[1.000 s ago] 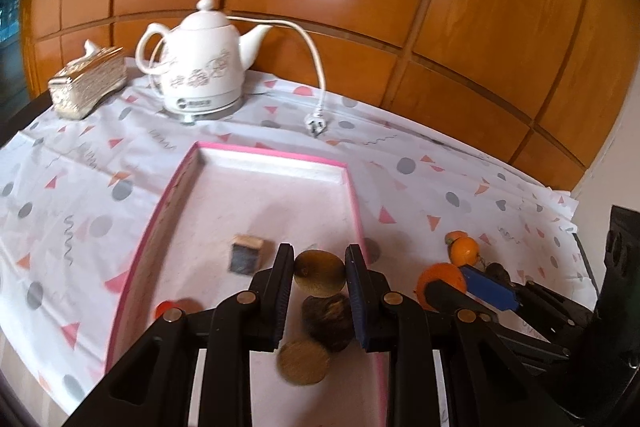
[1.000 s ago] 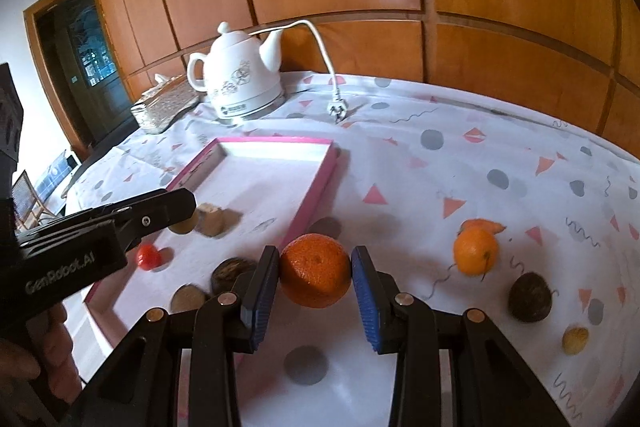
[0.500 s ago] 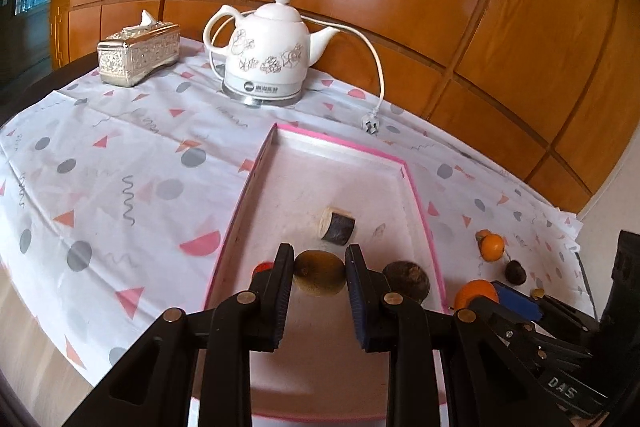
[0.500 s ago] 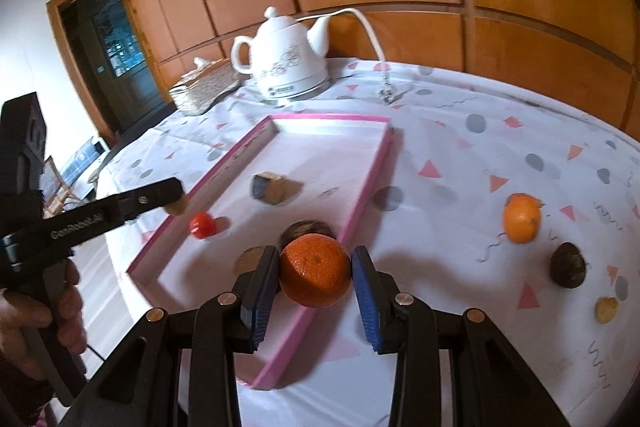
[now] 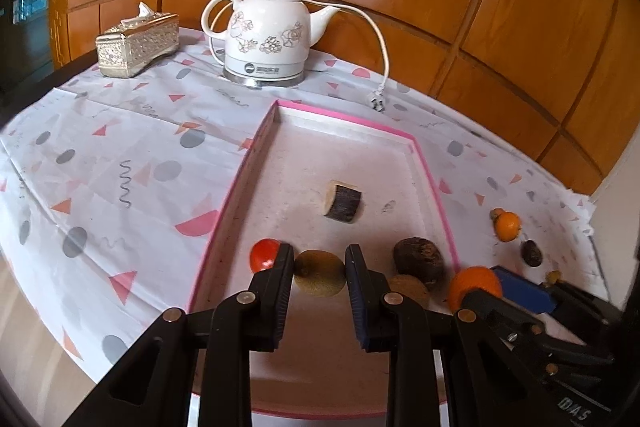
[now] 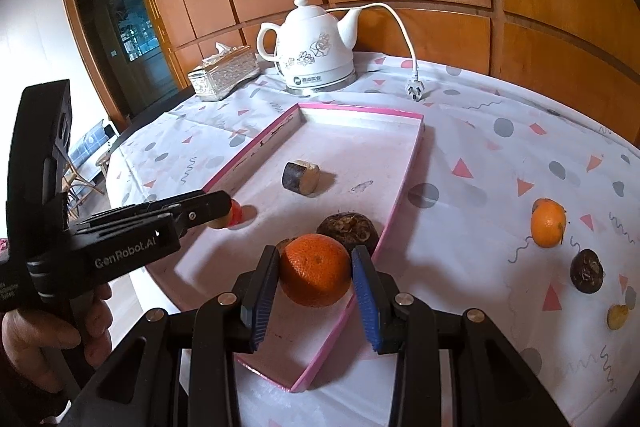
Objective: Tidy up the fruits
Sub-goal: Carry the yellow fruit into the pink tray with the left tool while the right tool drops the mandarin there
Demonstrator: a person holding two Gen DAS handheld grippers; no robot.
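The left gripper [image 5: 320, 269] has its fingers [image 5: 280, 275] pinched narrowly on a kiwi [image 5: 319, 273] at lower centre of its view, and the right gripper [image 6: 316, 277] clamps an orange [image 6: 315, 269] at lower centre of its own, both fruits hanging over the near end of the pink tray [image 5: 256, 151], apparently carried there to be set down. Already in the tray lie a tomato [image 5: 264, 254], a dark round fruit [image 5: 418, 259], a second kiwi [image 5: 408, 291] and a cut chunk [image 5: 342, 205] mid-frame. At the right of the right view a small orange [image 6: 548, 223], a dark fruit [image 6: 586, 271] and a small yellow piece [image 6: 617, 315] wait on the cloth [image 6: 500, 155].

Patterned tablecloth [image 6: 480, 131] bears pink tray [image 6: 404, 183], kettle [image 6: 316, 55], tissue box [image 6: 224, 75]
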